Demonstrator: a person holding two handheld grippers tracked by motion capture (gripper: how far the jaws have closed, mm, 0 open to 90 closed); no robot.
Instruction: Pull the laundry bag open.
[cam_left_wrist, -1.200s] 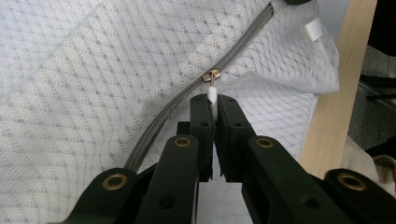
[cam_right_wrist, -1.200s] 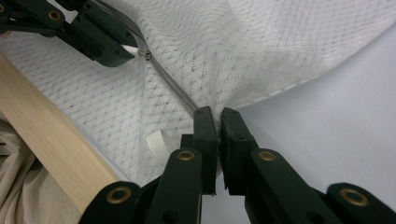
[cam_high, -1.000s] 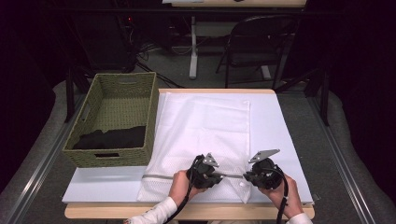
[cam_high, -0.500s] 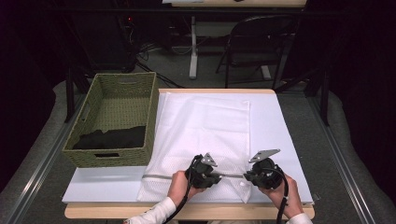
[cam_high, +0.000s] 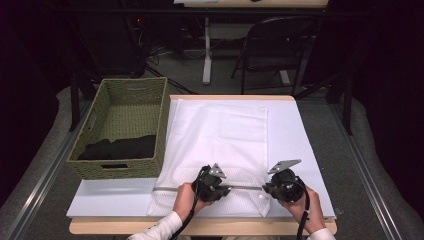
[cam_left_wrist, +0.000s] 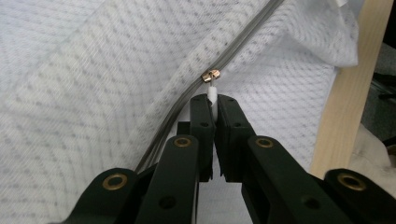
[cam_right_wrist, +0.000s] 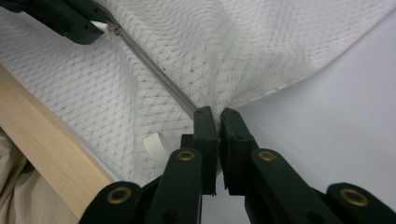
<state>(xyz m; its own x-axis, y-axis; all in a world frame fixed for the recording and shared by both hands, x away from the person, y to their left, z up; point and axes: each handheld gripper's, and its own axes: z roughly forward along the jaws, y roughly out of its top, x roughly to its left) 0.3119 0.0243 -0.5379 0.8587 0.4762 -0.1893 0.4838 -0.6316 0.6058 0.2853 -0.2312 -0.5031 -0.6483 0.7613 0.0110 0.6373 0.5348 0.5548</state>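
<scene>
Left tool (cam_left_wrist: 212, 103) pinching zipper pull (cam_left_wrist: 212, 91), basket (cam_high: 100, 169) overhead

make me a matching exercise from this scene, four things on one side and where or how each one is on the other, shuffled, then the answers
Things
1. left tongs
2. right tongs
3. woven basket
4. black cloth

Place or state
A. stands at the left edge of the table, beside the mesh bag
B. shut on the white zipper pull
C. lies inside the basket, at its near end
D. shut on the end of the bag's zipper, at the bag's corner

Pairs: 1-B, 2-D, 3-A, 4-C
</scene>
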